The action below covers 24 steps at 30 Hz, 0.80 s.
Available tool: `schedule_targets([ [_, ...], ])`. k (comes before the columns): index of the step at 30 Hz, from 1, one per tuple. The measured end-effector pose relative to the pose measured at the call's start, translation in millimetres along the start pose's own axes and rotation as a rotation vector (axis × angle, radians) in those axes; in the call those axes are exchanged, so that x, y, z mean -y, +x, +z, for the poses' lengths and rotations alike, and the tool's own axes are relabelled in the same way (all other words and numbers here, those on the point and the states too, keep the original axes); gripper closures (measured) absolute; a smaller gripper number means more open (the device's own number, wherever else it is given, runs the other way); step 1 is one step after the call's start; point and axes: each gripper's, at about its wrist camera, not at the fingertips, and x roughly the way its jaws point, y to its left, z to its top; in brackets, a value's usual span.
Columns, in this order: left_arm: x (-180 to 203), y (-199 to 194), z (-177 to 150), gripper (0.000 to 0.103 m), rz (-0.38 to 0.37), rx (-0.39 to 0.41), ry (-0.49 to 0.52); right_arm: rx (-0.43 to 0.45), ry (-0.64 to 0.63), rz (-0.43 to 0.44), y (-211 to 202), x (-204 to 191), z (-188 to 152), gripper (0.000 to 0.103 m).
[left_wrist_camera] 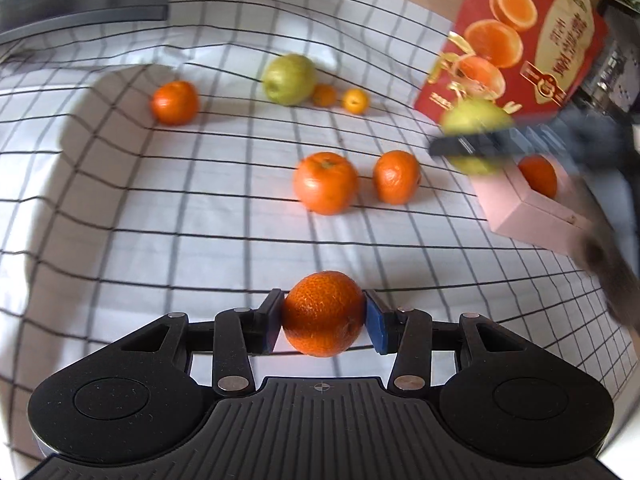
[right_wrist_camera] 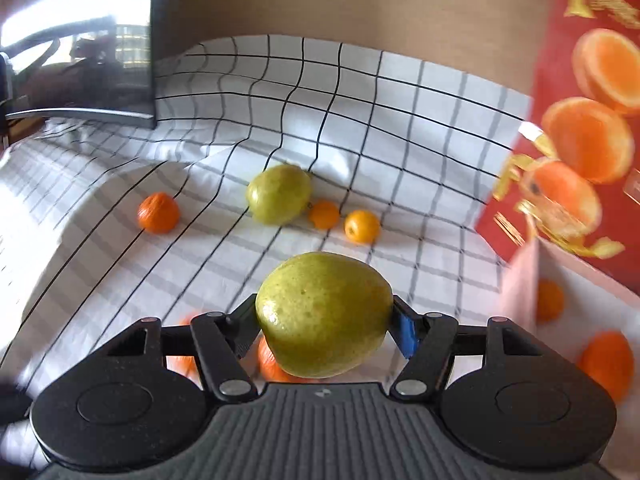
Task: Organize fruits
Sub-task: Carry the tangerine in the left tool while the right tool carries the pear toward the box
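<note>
Left hand-held gripper [left_wrist_camera: 323, 322] clamped on mandarin [left_wrist_camera: 323, 312] (right one [right_wrist_camera: 325, 326] gripping pear [right_wrist_camera: 324, 312]).

Right gripper [right_wrist_camera: 324, 320] jaws clamp a green pear [right_wrist_camera: 324, 314] above the checked cloth [right_wrist_camera: 400, 112]; a second pear [right_wrist_camera: 279, 194] sits beyond.

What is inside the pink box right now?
In the left wrist view, the pink box shows one orange inside. The right wrist view shows two oranges there. The right gripper, holding a green pear, and the box's near wall cover the rest.
</note>
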Motion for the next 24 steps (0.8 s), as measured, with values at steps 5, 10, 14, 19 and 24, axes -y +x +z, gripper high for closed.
schedule_targets([
  [5, 17, 14, 3, 0.055, -0.009, -0.014, 0.036, -0.054, -0.023, 0.024, -33, 6, -51, 0.037],
  [10, 30, 19, 4, 0.055, 0.001, -0.013, 0.071, -0.095, -0.002, -0.021, -38, 11, -96, 0.037],
  [14, 34, 22, 7, 0.055, -0.003, -0.021, 0.076, -0.118, 0.051, -0.037, -35, 18, -115, 0.036],
  [19, 35, 25, 10, 0.055, -0.002, -0.028, 0.081, -0.094, 0.097, -0.036, -41, 23, -126, 0.036],
  [24, 35, 28, 15, 0.055, -0.013, -0.048, 0.083, -0.112, 0.143, -0.043, -35, 28, -134, 0.018],
])
